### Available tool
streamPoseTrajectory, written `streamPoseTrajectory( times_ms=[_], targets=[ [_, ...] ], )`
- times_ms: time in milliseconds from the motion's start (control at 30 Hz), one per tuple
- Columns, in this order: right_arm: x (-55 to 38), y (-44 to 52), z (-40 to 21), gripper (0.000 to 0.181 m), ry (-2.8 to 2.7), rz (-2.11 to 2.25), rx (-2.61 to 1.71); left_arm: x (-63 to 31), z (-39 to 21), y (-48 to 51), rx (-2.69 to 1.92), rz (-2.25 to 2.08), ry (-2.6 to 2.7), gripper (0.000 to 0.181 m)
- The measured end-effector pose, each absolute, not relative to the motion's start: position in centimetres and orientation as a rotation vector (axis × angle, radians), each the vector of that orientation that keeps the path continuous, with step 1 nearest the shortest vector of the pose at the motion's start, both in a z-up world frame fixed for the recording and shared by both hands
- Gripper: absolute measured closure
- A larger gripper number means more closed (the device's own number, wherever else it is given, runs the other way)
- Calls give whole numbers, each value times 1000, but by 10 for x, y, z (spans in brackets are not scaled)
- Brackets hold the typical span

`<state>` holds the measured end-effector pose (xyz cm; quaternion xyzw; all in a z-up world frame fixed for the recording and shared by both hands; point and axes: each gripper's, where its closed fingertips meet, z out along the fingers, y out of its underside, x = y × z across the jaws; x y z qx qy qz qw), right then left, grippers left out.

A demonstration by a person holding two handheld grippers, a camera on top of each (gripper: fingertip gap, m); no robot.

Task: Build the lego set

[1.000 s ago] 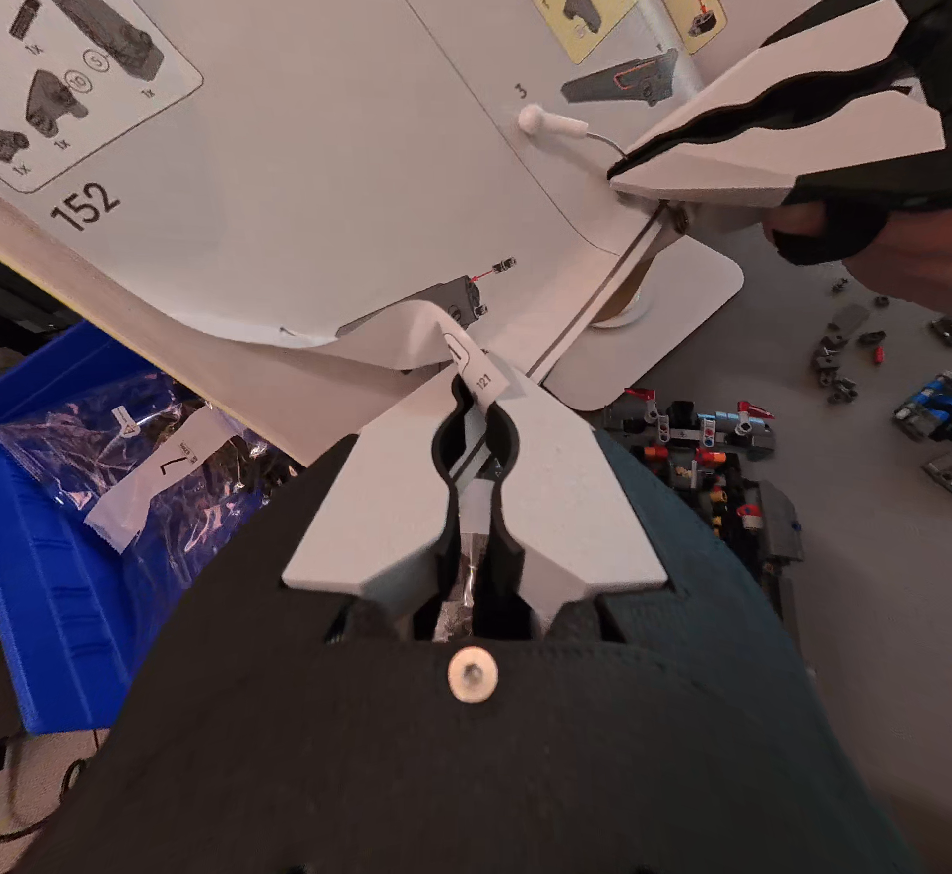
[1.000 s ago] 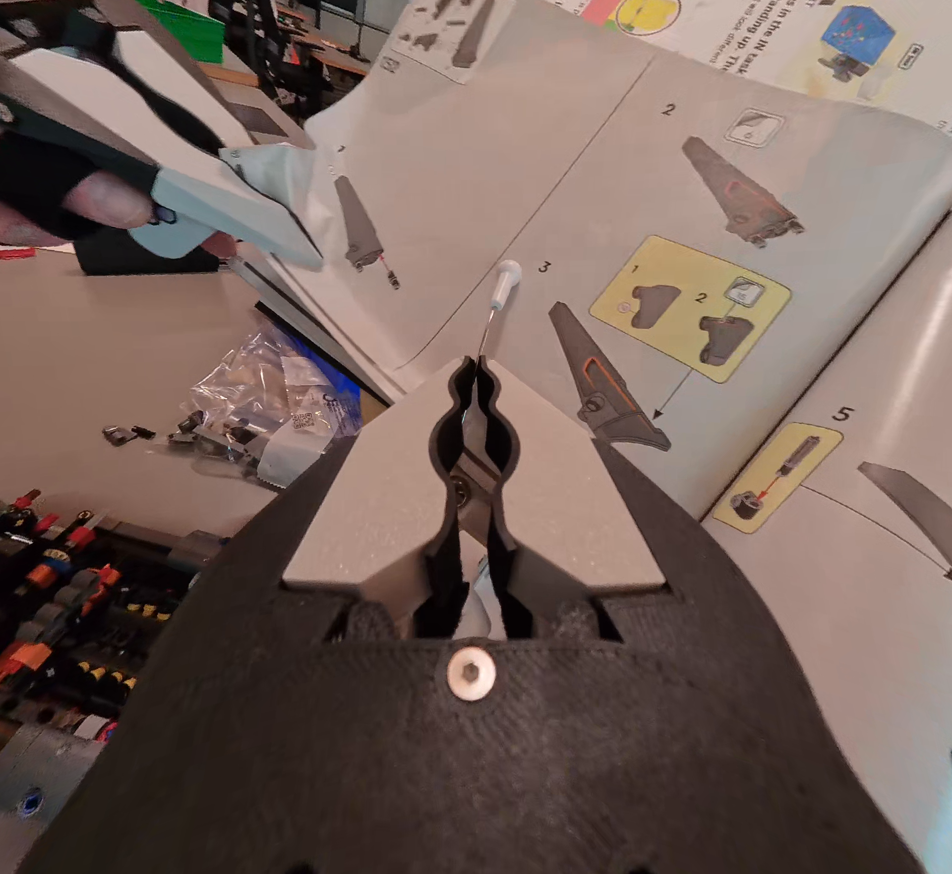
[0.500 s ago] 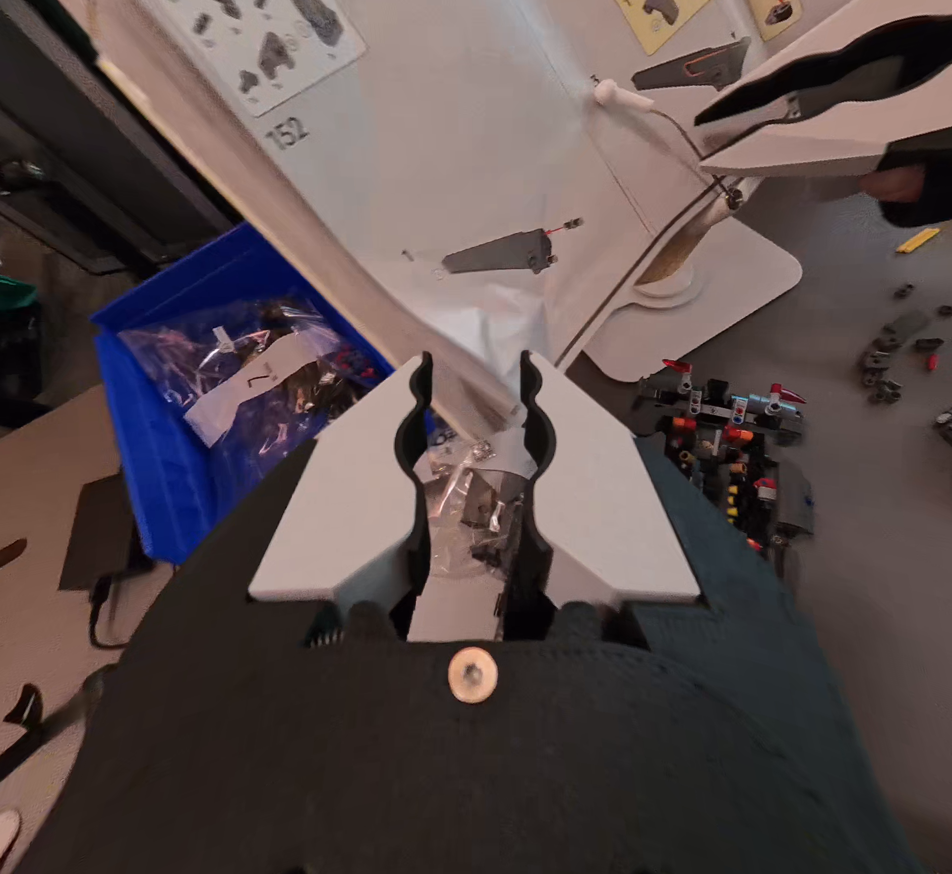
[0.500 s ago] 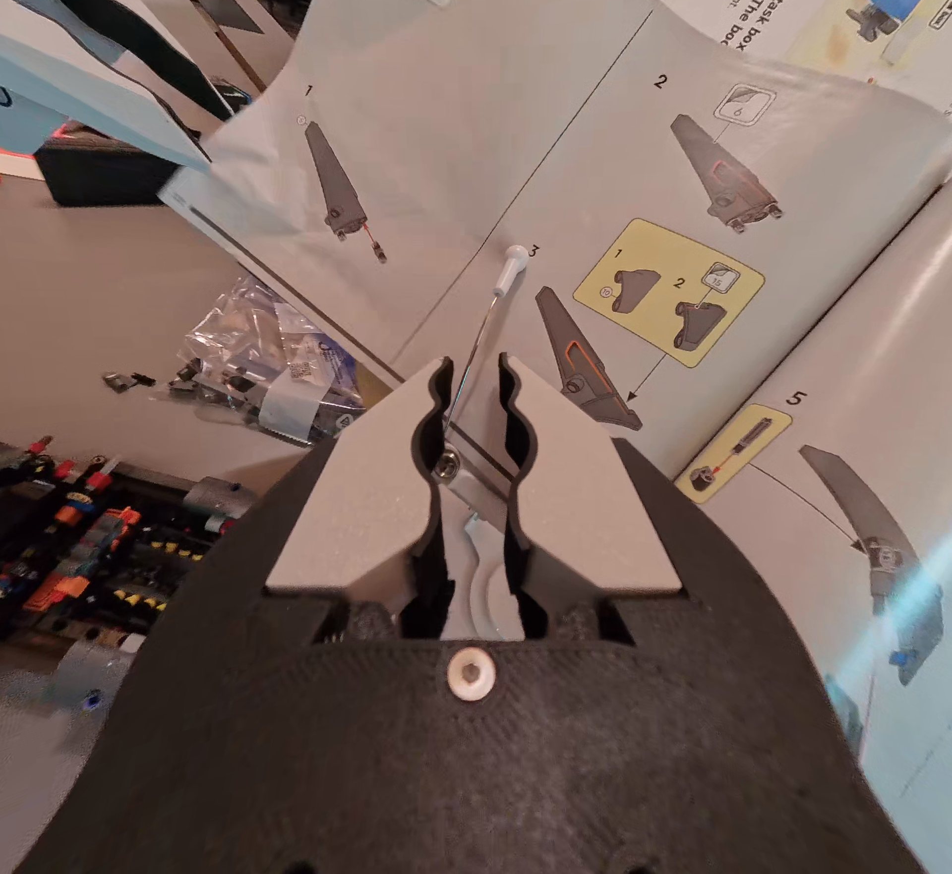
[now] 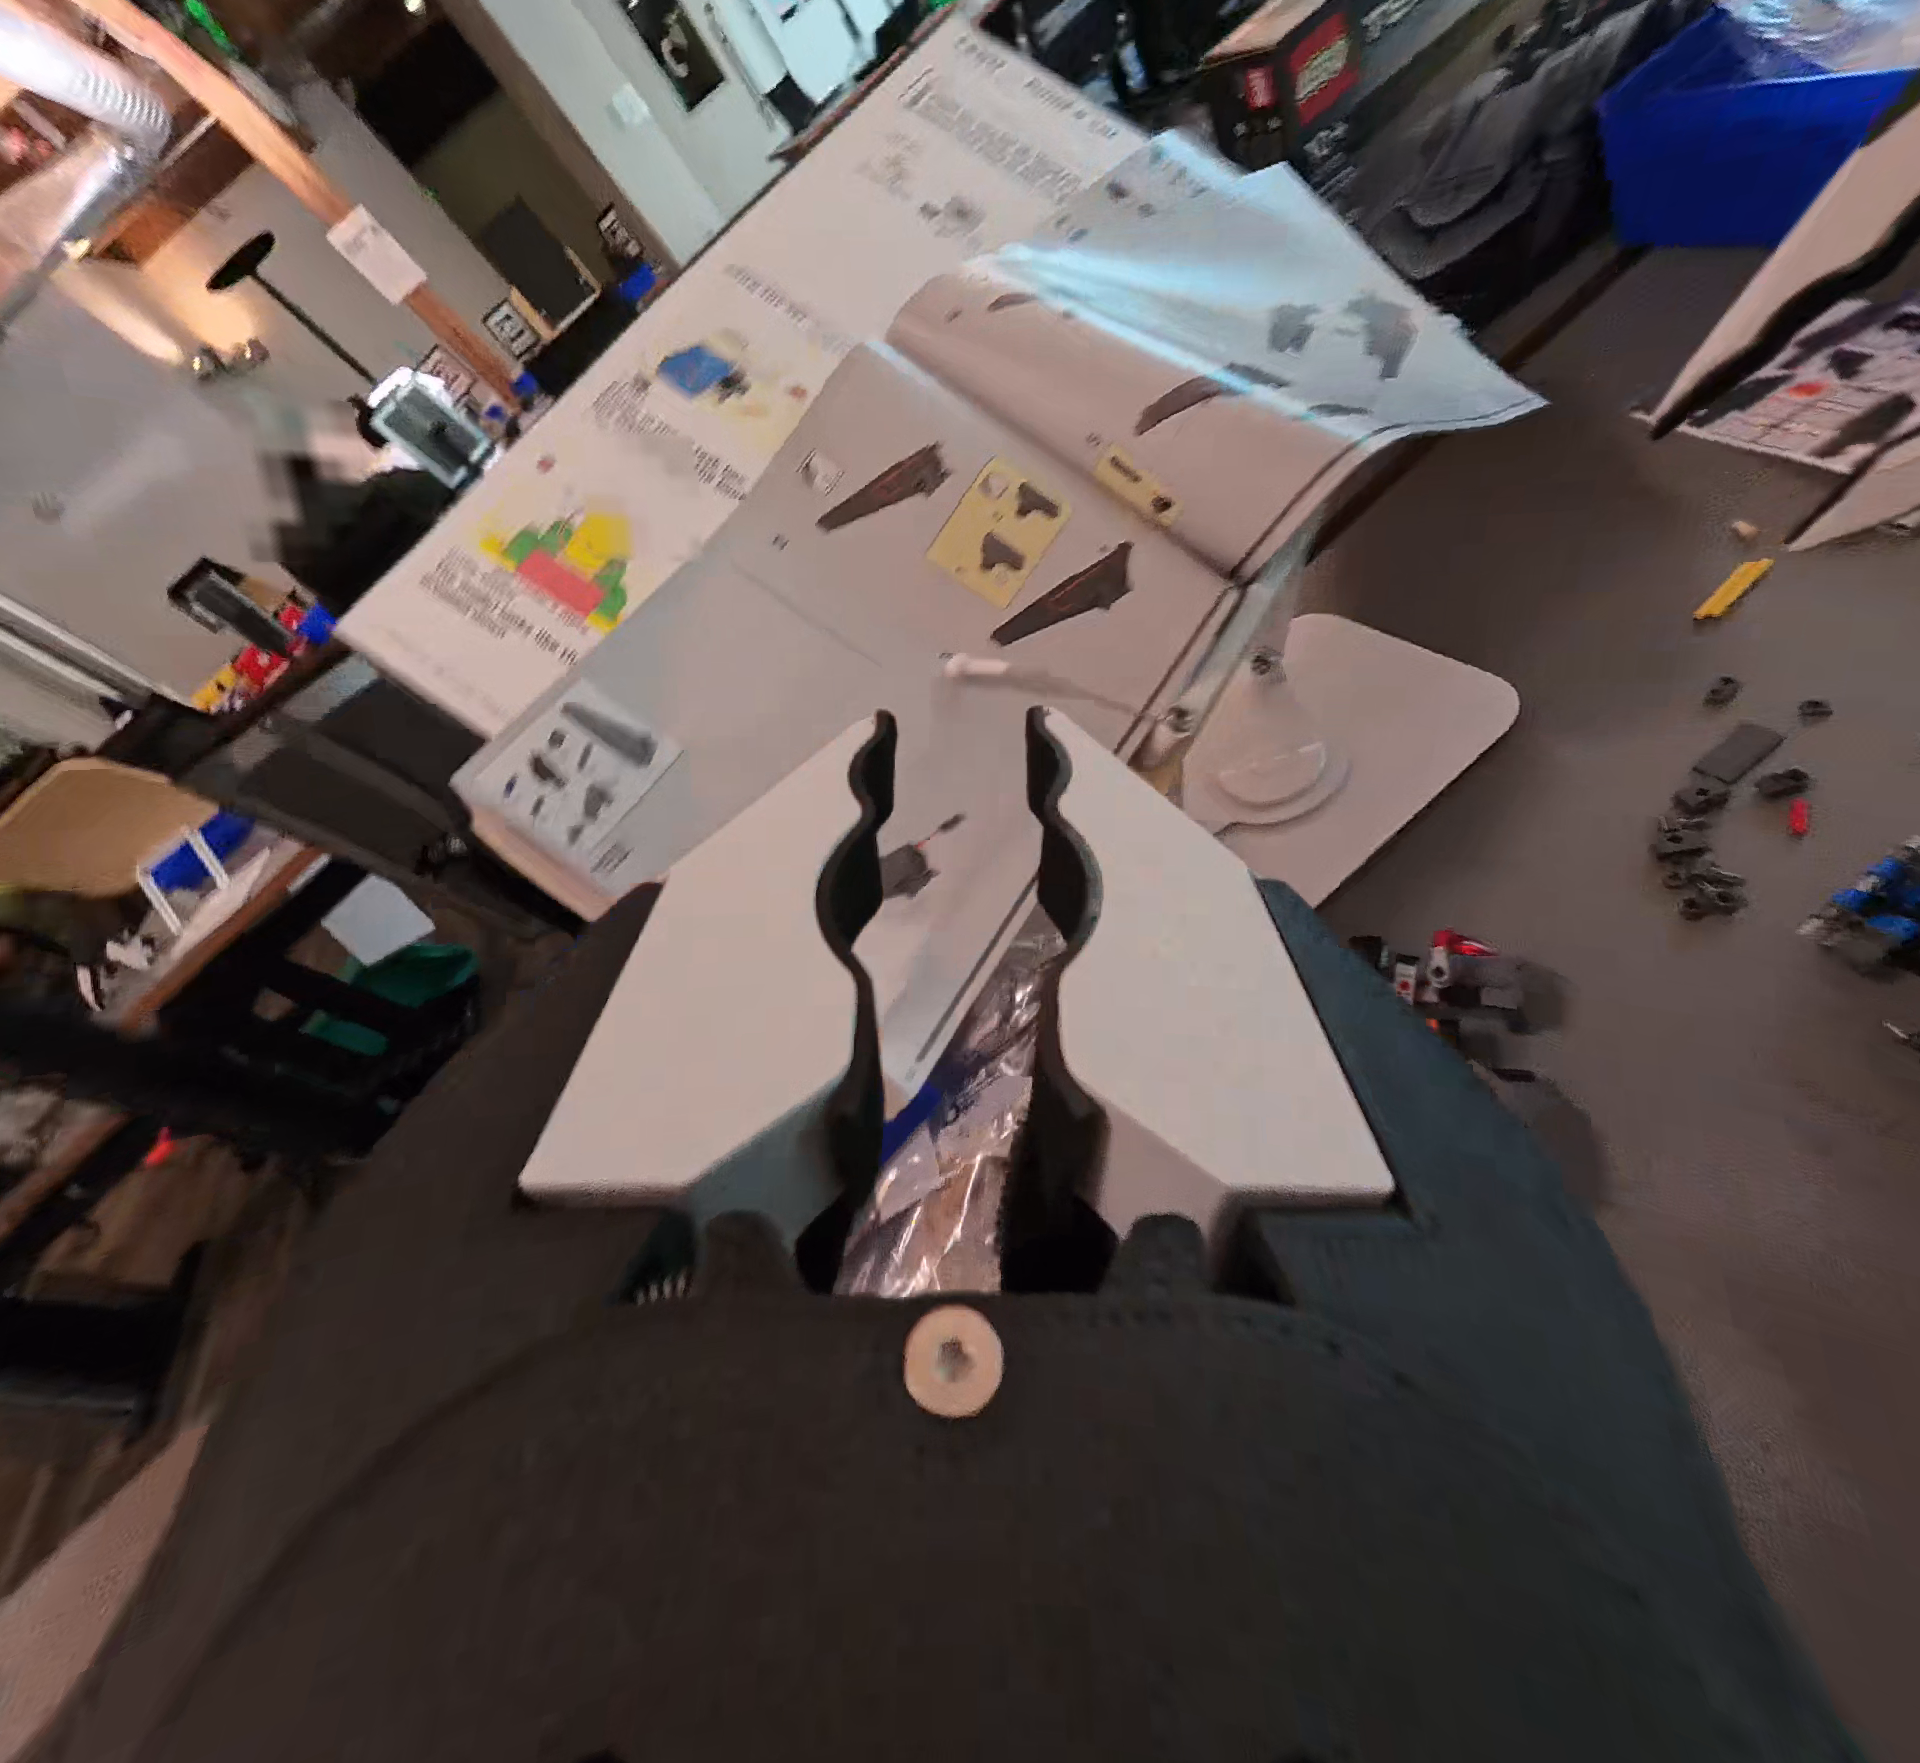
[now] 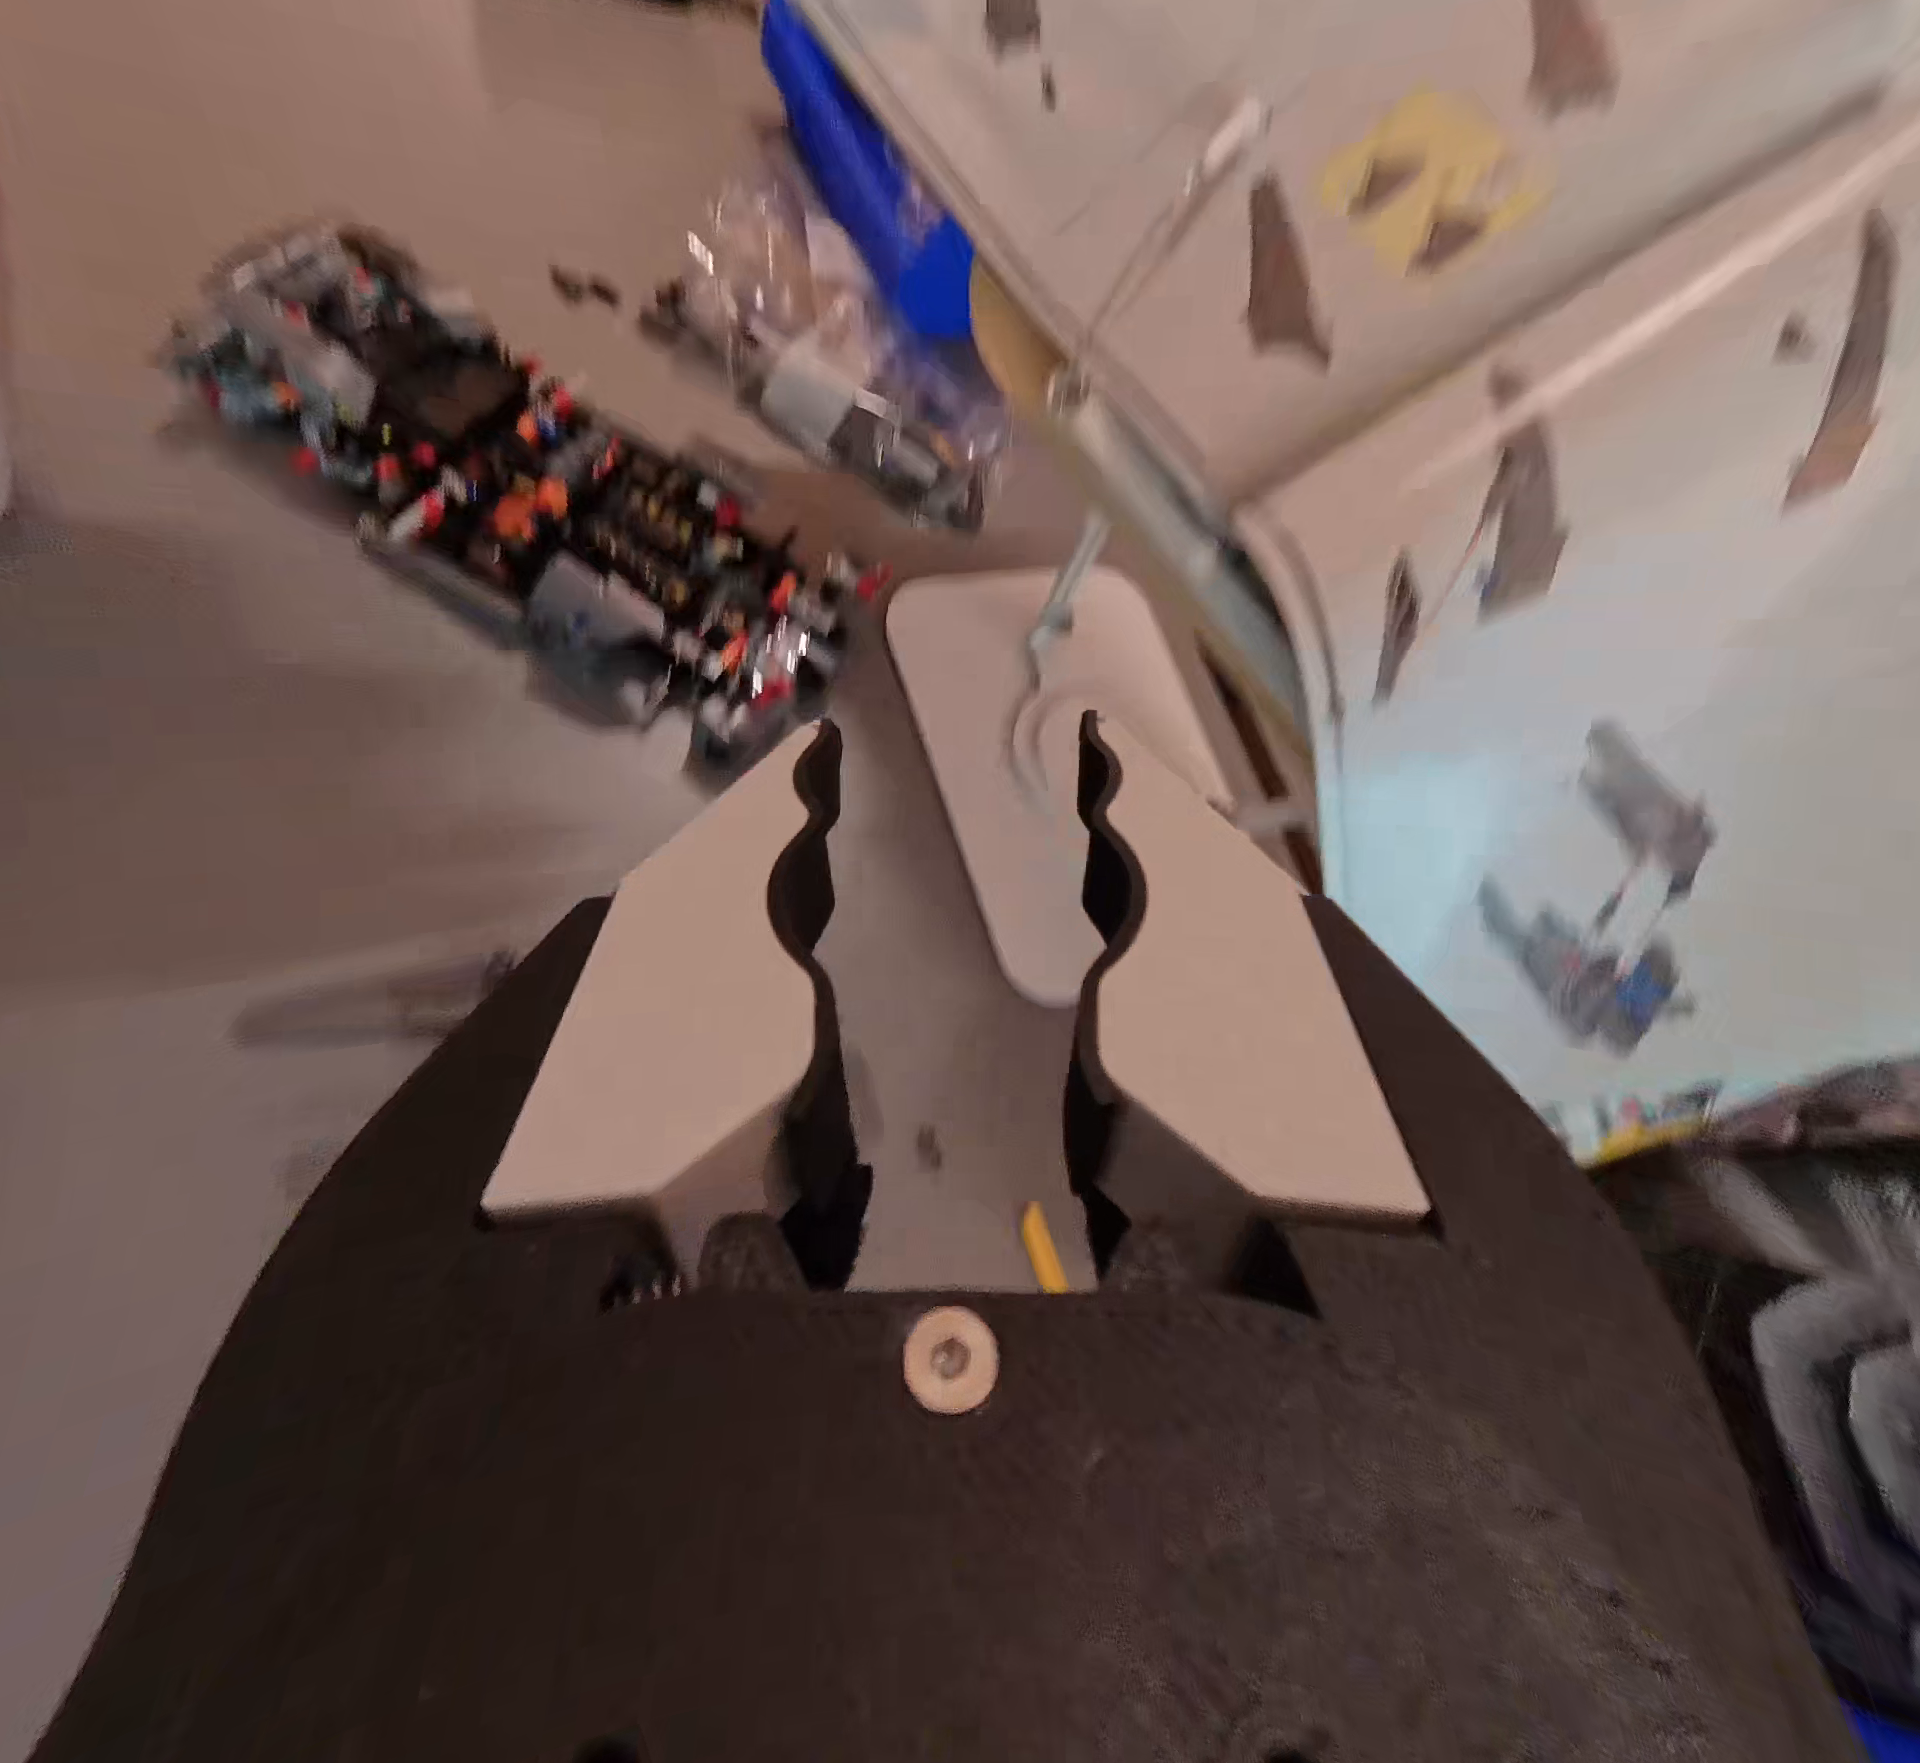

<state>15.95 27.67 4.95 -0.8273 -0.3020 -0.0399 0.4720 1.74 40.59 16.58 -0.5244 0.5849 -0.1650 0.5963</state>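
Note:
The instruction booklet (image 5: pixel 935 518) stands open on a white stand (image 5: pixel 1382 726), with a wire page holder (image 5: pixel 1039 679) across its pages. My left gripper (image 5: pixel 961 726) is open and empty, a short way in front of the booklet's lower left page. My right gripper (image 6: pixel 956 731) is open and empty above the stand's base (image 6: pixel 966 830); it also shows at the far right of the left wrist view (image 5: pixel 1818 311). The partly built dark model (image 6: pixel 540 487) with red and orange pins lies left of the stand. The right wrist view is motion-blurred.
A clear bag of parts (image 6: pixel 831 363) and a blue bin (image 6: pixel 873 186) sit behind the model. Small loose dark pieces (image 5: pixel 1704 840) and a yellow piece (image 5: pixel 1730 589) lie on the grey table right of the stand. The set's box (image 5: pixel 1403 82) stands behind the booklet. From either gripper's tips it is about 25 cm to the partly built dark model (image 6: pixel 540 487).
My left gripper let go of the page corner, opened and pulled back. My right gripper let go of the wire page holder, opened wide and swung down toward the stand's base.

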Motion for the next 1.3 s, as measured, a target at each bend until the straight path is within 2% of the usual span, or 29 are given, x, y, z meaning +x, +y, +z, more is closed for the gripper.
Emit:
streamPoseTrajectory(
  times_ms=[167, 267, 400, 600, 733, 833, 967, 1200, 1267, 1300],
  targets=[
    [178, 209, -21, 140, -811, 51, -2225, 71, 142, 342, -1093, -303, 1592, 159],
    [195, 188, -50, 141, -818, 13, -2282, 98, 106, 324, -1057, -151, 1707, 160],
    [186, 171, -76, 146, -874, 199, -2284, 103, 30, 292, -1033, -58, 1923, 160],
    [147, 172, -101, 148, -1015, 229, -2236, 74, -81, 237, -1233, -287, 2149, 153],
    [125, 172, -111, 149, -1061, 243, -2202, 64, -114, 214, -1406, -503, 2097, 147],
    [120, 174, -113, 152, -1047, 233, -2170, 65, -134, 215, -1493, -481, 2066, 141],
    [123, 179, -109, 156, -986, 236, -2126, 69, -155, 206, -1553, -477, 2103, 150],
    [124, 177, -105, 161, -973, 246, -2087, 83, -155, 199, -1527, -484, 2083, 167],
    [123, 176, -106, 161, -977, 252, -2083, 83, -157, 202, -1502, -434, 2086, 181],
    [123, 175, -106, 161, -983, 249, -2084, 83, -157, 202, -1486, -425, 2087, 181]
  ],
)
